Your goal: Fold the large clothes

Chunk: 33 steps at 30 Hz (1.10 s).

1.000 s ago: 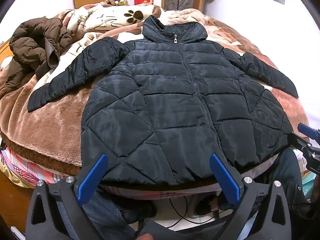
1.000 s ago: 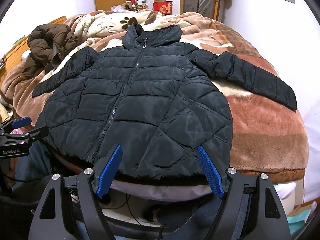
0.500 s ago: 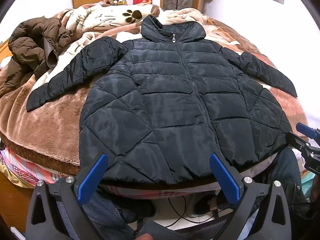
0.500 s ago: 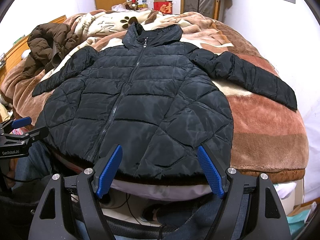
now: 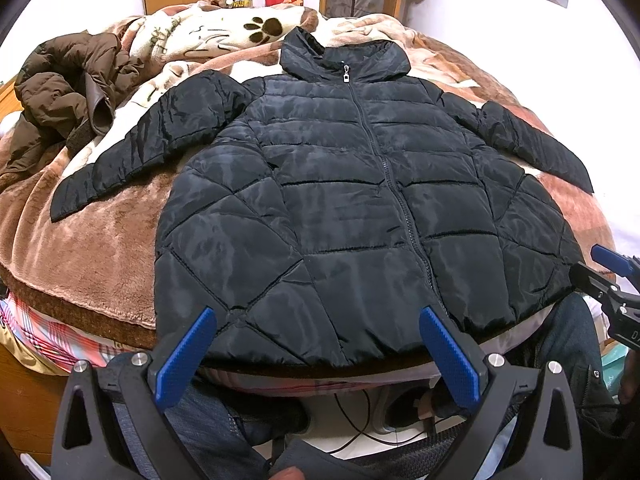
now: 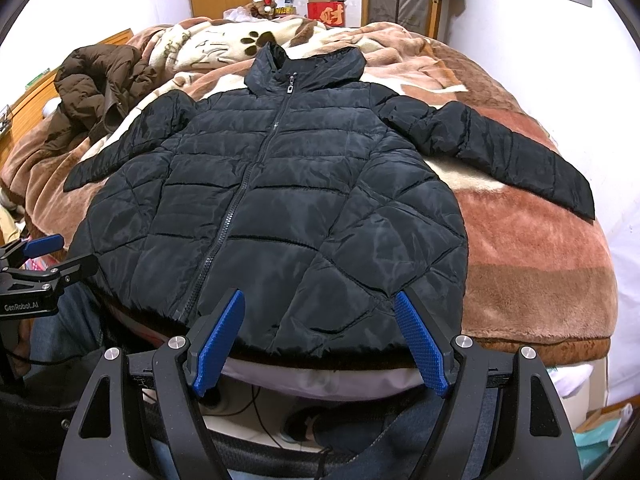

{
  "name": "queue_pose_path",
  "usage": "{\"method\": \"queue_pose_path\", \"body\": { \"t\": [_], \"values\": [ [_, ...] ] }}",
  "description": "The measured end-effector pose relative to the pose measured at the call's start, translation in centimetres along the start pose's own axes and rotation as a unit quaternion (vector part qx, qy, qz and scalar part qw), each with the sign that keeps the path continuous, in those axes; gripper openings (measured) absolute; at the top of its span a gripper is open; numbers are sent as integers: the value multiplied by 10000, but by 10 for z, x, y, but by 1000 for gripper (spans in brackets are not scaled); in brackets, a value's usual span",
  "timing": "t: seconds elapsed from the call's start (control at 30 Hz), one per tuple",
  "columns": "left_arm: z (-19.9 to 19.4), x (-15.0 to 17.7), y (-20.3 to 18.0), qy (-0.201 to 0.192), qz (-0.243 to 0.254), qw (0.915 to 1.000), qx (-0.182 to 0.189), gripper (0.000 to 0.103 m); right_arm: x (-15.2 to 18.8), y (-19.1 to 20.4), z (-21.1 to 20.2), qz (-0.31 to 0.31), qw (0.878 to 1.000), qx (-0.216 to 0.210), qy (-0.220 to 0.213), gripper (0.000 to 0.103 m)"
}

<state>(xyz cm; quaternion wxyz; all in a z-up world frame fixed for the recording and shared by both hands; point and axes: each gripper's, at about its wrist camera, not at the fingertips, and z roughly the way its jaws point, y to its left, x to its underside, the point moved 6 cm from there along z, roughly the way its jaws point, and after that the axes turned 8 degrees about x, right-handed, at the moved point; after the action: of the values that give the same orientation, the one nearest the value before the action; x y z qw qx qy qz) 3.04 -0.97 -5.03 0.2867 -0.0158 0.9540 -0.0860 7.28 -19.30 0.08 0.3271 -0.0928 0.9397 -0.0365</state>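
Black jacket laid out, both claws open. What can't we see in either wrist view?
- Black jacket back and lining: face-down on the blanket, both views.
- Brown coat: crumpled, shape unreadable.
- Left claw, right claw: handles and hands cut off by the bottom edge.

Left gripper (image 5: 316, 334): black frame with triangular cut-outs, silver screws, blue textured pads (image 5: 186, 356). Right gripper (image 6: 320, 320): identical build. White "GenRobot.AI" lettering on the left gripper's side. Below both grippers, the person wears blue jeans (image 5: 208, 428).

jacket (image 5: 340, 208): glossy quilted cloth | blanket (image 5: 80, 240): plush | claw pads (image 6: 420, 336): textured
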Motion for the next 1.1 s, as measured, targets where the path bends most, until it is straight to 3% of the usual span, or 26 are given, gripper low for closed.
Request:
{"method": "queue_pose_path", "body": {
  "t": [1.1],
  "values": [
    [2,2,-2,34,-5,10000,33,103,-2,1,1,-10,10000,5,13,77]
  ]
}}
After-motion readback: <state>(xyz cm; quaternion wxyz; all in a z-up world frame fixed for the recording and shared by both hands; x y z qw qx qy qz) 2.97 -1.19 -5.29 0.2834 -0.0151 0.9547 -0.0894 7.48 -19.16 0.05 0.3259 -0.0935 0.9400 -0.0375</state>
